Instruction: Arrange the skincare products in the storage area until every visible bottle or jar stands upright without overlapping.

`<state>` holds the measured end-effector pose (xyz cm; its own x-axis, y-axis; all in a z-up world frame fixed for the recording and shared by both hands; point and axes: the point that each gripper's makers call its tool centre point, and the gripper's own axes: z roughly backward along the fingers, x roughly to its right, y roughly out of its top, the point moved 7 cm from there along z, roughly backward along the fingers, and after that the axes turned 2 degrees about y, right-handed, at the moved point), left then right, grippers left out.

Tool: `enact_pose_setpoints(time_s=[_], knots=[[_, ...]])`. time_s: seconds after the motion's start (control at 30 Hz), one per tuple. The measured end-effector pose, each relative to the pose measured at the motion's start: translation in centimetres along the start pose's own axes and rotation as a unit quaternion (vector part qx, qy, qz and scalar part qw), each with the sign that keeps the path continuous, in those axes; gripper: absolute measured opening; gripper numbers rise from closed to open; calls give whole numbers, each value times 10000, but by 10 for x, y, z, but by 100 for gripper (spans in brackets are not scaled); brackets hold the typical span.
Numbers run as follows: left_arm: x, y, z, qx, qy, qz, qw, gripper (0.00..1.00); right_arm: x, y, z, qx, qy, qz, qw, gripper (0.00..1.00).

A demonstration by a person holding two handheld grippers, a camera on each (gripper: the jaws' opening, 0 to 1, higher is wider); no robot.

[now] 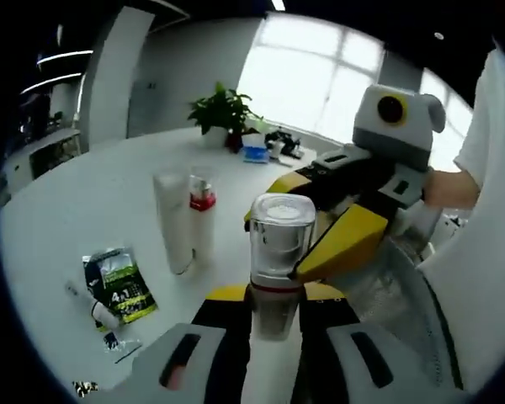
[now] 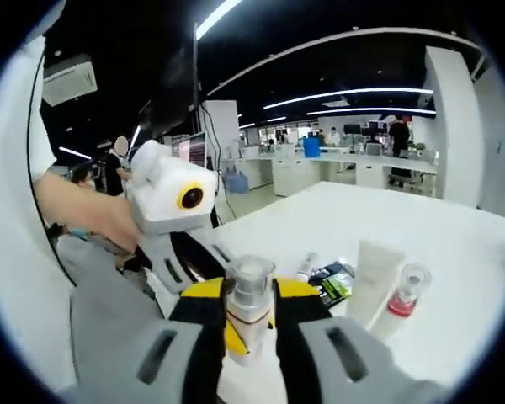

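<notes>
A clear bottle (image 1: 281, 225) with a see-through cap and a red band is held up off the white table (image 1: 109, 185). My left gripper (image 1: 275, 296) is shut on its lower body. My right gripper (image 1: 278, 246) comes in from the right, its yellow fingers (image 1: 345, 240) closed on the bottle just under the cap. In the right gripper view the same bottle (image 2: 249, 303) stands between my right gripper's (image 2: 251, 296) jaws, with the left gripper (image 2: 194, 257) behind it. A white tube (image 1: 175, 223) and a small red-banded bottle (image 1: 203, 202) stand upright side by side on the table.
A black-green sachet (image 1: 118, 282) and a small white tube (image 1: 94, 308) lie flat at the left. A potted plant (image 1: 223, 109), a blue item (image 1: 254, 153) and dark objects (image 1: 282, 141) sit at the far edge. A person's white sleeve (image 1: 488, 210) is at the right.
</notes>
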<state>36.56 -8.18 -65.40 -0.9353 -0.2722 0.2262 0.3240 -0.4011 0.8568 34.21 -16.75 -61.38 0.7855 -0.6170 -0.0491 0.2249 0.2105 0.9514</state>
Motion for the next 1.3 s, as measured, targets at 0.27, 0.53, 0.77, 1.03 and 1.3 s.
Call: enact_pose_setpoints(time_s=[0.27, 0.53, 0.77, 1.03, 1.3], knots=[[-9, -10, -20, -238, -41, -617, 9978, 17, 9, -19, -1, -282, -185, 139, 9993, 21], [-17, -17, -36, -201, -128, -904, 9956, 17, 18, -34, 2, -526, -286, 44, 9982, 21], [-22, -25, -51, -262, -233, -1104, 9933, 17, 20, -48, 0, -629, -457, -144, 9969, 26], [-29, -33, -65, -332, -257, -1232, 9915, 17, 30, -62, -3, -755, -626, -306, 9947, 26], [-31, -38, -78, -296, -366, -1332, 9900, 17, 36, -73, -9, -824, -844, -477, 9919, 25]])
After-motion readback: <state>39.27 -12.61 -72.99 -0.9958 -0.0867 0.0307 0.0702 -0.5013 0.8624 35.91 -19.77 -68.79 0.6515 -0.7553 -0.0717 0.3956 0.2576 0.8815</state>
